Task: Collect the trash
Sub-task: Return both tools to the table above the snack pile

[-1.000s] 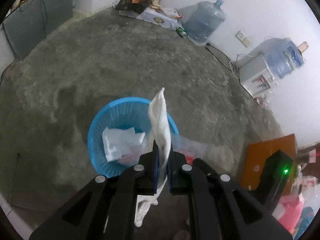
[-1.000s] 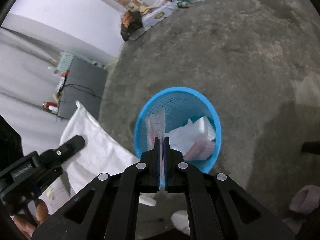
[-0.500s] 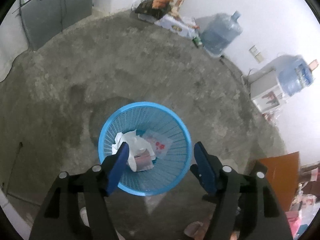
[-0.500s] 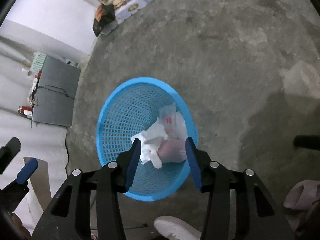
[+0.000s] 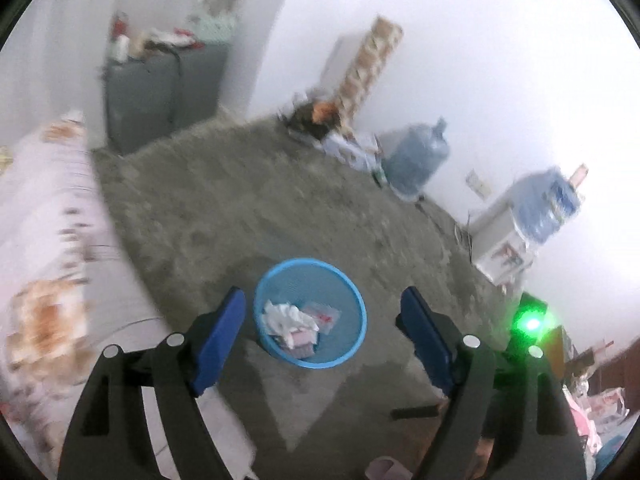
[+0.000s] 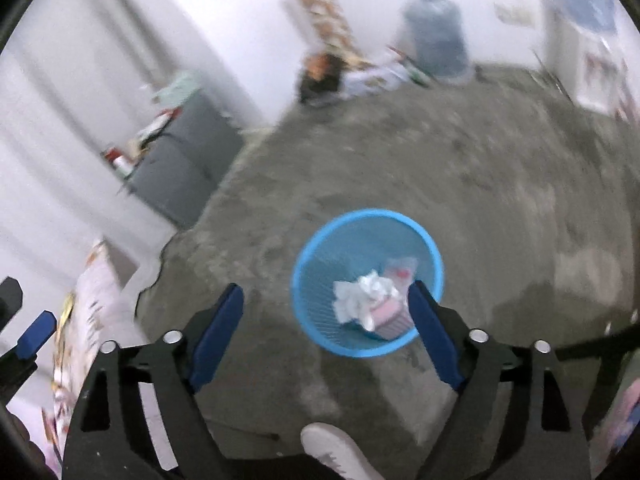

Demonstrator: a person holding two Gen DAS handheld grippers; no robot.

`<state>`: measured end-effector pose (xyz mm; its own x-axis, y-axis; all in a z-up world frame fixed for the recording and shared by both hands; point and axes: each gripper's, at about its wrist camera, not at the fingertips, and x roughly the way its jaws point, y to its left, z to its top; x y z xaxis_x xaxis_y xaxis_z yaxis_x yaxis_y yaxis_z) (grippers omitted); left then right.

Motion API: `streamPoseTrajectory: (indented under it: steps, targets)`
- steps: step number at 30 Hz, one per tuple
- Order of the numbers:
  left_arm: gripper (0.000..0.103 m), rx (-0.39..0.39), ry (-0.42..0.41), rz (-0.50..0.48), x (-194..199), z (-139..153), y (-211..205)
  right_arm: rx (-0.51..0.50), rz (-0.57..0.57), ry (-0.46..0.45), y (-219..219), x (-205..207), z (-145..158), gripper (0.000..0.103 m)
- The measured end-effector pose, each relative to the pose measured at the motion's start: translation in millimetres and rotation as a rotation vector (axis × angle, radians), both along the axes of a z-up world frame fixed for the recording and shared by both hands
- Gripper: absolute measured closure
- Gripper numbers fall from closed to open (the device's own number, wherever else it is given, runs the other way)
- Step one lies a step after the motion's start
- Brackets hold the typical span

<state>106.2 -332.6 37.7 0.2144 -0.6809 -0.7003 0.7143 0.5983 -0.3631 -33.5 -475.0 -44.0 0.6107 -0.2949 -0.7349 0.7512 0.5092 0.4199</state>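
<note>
— Where is the trash?
— Crumpled white paper (image 5: pixel 285 316) and a pink wrapper (image 6: pixel 390 315) lie inside the blue basket (image 5: pixel 352 344) on the concrete floor (image 5: pixel 256 216).
— Your grippers?
— My left gripper (image 5: pixel 323 322) and right gripper (image 6: pixel 326 318) are opening, nothing between their jaws.

whole room motion-blurred; shoe (image 6: pixel 340 454) cut off by bottom edge; basket (image 6: pixel 367 216) contents indistinct.

- You are holding the left gripper (image 5: pixel 322 320) above the concrete floor (image 5: pixel 280 208), its jaws opening with nothing between them.
- The blue basket (image 5: pixel 352 344) is standing below, holding crumpled white paper (image 5: pixel 286 316) and a pink wrapper (image 5: pixel 302 338).
- Two water jugs (image 5: pixel 418 160) are standing by the far wall.
</note>
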Motion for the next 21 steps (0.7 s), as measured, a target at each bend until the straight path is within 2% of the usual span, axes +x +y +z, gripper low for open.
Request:
streamPoseTrajectory:
  steps: [6,11,15,21]
  targets:
    - [0.019,-0.042,-0.094,0.145,-7,34,117,-0.1,0.162,-0.019,61,26,51,0.008]
    - [0.014,-0.061,-0.171,0.261,-13,53,212,-0.22,0.294,0.003,116,47,76,0.008]
    - [0.013,-0.083,-0.209,0.376,-18,59,280,-0.289,0.365,0.05,152,62,85,0.008]
    - [0.013,-0.081,-0.271,0.515,-25,69,362,-0.468,0.47,0.058,205,73,109,0.008]
